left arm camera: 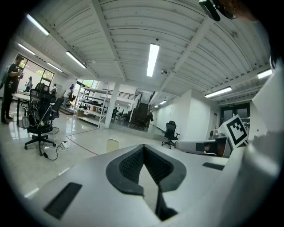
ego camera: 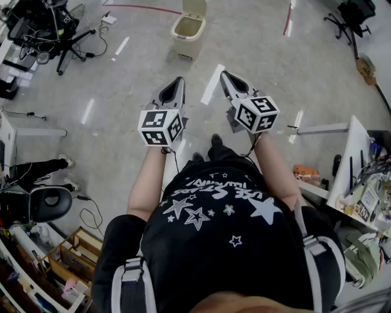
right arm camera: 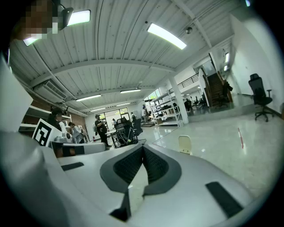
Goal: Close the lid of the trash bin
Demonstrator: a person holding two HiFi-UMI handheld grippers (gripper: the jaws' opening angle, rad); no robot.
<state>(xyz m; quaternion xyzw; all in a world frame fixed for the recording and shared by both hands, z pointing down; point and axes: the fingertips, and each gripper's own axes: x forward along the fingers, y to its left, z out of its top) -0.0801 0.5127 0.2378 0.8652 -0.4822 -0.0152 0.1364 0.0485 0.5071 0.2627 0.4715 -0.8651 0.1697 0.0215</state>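
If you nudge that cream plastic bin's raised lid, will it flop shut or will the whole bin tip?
The cream plastic trash bin looks thin-walled, so it is probably light; a hard shove might slide it on the glossy floor. Its upright lid seems hinged at the far edge, so a gentle push would likely swing it down without tipping the bin.

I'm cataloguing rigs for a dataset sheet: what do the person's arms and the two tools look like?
Both the left tool and right tool have pale grey bodies tapering to a point, with dark textured pads. Each carries a white cube of black square markers. Clothing: a black short-sleeved T-shirt printed with white stars.
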